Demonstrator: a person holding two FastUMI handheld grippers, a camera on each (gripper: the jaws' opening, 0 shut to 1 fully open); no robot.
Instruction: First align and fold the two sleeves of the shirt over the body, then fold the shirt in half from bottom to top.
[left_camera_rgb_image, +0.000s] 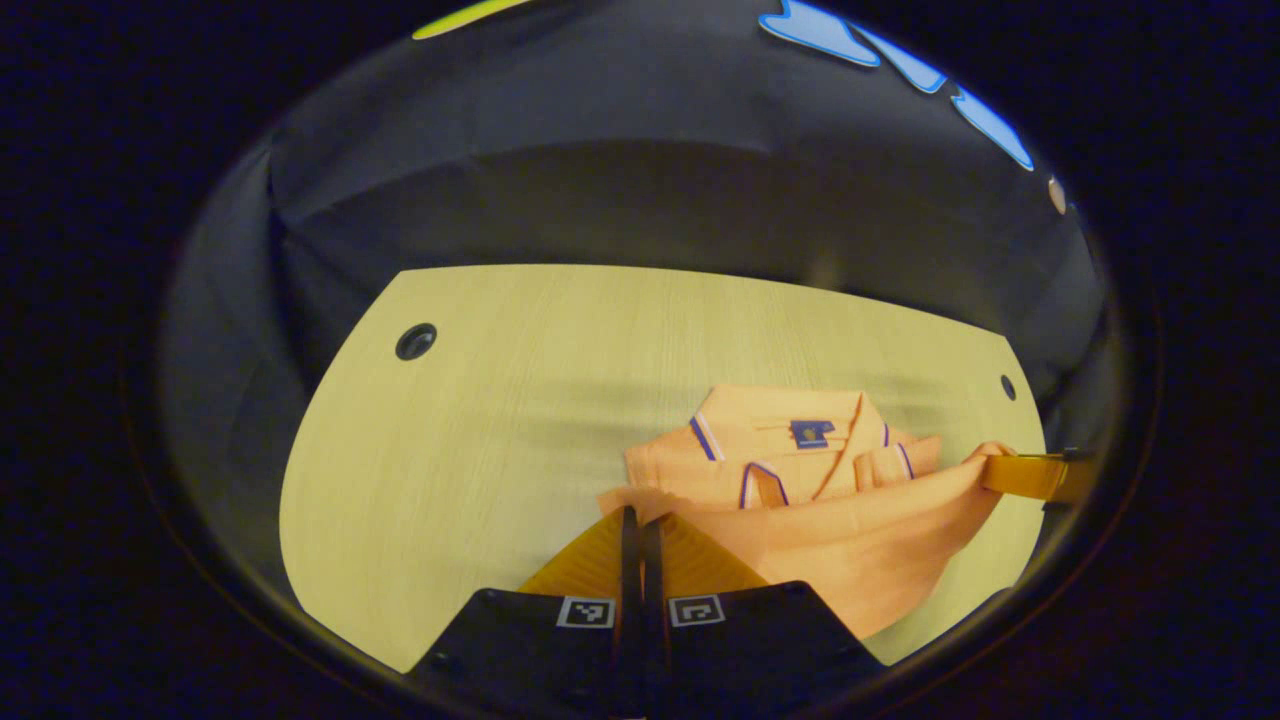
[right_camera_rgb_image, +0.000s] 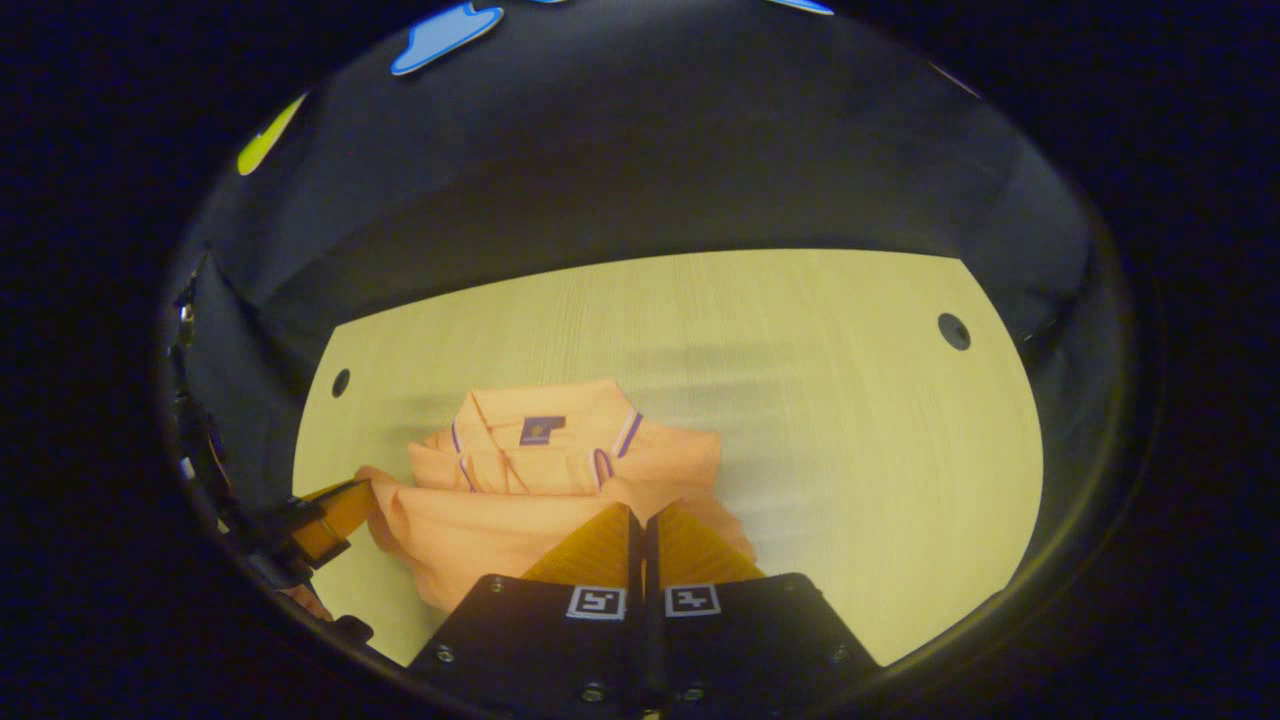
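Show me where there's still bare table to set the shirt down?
Bare table lies between the shirt and the far edge, and on both sides out to the corner holes. It is crowded where both grippers pinch the shirt's lifted edge.

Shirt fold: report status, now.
Left gripper and right gripper both shut on the shirt hem corners. Hem lifted toward collar, sleeves already in. Table unobstructed.

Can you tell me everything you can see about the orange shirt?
The orange shirt is a soft polo of knit-looking cloth, with a collar edged in dark and white stripes and a small dark tag inside the neck. It lies on the pale wooden table, sleeves folded in. The left gripper and the right gripper each pinch a bottom corner, lifting the hem toward the collar.
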